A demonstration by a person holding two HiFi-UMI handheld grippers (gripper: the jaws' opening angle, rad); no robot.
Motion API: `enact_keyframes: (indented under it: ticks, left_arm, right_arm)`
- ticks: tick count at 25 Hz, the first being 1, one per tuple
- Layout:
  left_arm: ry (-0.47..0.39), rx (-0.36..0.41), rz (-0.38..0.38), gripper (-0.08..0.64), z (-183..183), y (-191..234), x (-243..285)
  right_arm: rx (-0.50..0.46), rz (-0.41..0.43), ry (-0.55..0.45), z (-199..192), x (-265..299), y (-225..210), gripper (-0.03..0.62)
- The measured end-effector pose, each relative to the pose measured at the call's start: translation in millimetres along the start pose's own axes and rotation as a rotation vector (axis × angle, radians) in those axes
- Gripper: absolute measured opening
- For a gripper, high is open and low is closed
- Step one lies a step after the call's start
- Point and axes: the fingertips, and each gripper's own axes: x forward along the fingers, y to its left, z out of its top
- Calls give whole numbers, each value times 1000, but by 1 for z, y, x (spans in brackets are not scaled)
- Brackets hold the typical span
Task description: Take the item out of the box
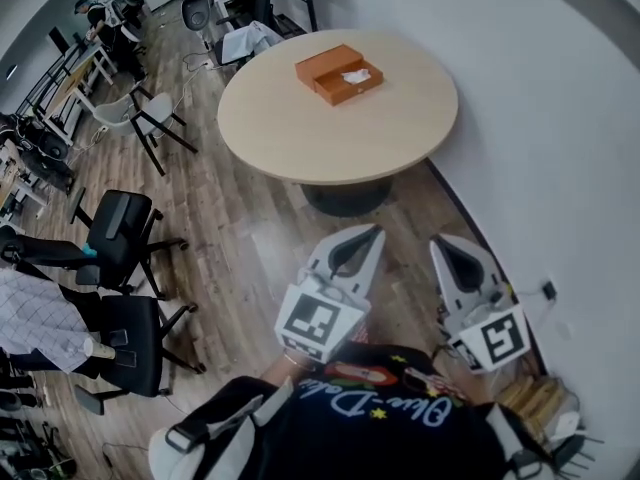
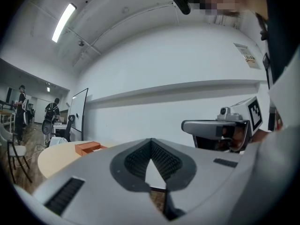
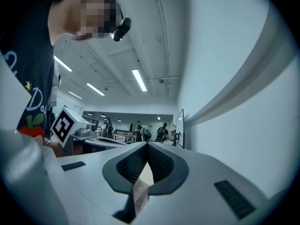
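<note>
Right now you are standing well back from the round table [image 1: 300, 138], with a stretch of wood floor between you and it. That is why neither tool is doing any work. You are holding both grippers low in front of your chest, tips pointing toward the table, which looks like a carrying posture for the approach.

The left gripper [image 1: 374, 232] is showing its jaws drawn together at the tips. Only the teardrop hollow between the ribbed pads is open, and nothing is sitting in it. The right gripper [image 1: 441, 242] is reading the same way in its own view: tips meeting, hollow empty. Closed jaws are fine for walking, but you will need to spread one pair before reaching in.

The orange box [image 1: 338, 73] is lying on the far part of the tabletop, already opened into two halves side by side and touching. The white item [image 1: 355, 75] is resting in the half on the right, uncovered, so in my judgement the lid is no longer a step to deal with. The task is barely begun, since the item is not yet out.

As for writing, little is yielding. Your dark shirt [image 1: 400, 408] is carrying pale script lettering, upside down from the head view and not clear enough to read. Each gripper's marker cube [image 1: 318, 320] is showing a black-and-white square pattern, not words. A small notice [image 2: 247, 55] is hanging on the white wall in the left gripper view, too small to make out.
</note>
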Motion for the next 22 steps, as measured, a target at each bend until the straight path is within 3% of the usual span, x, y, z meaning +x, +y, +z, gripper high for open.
enact_keyframes:
  ticks: [17, 22]
  left_arm:
    - [-37, -80, -10, -15, 2, 117, 70]
    - [-36, -56, 29, -15, 6, 134, 71]
  right_arm:
    - [-52, -30, 69, -2, 110, -52, -3]
    - [-40, -20, 39, 3, 114, -55, -3]
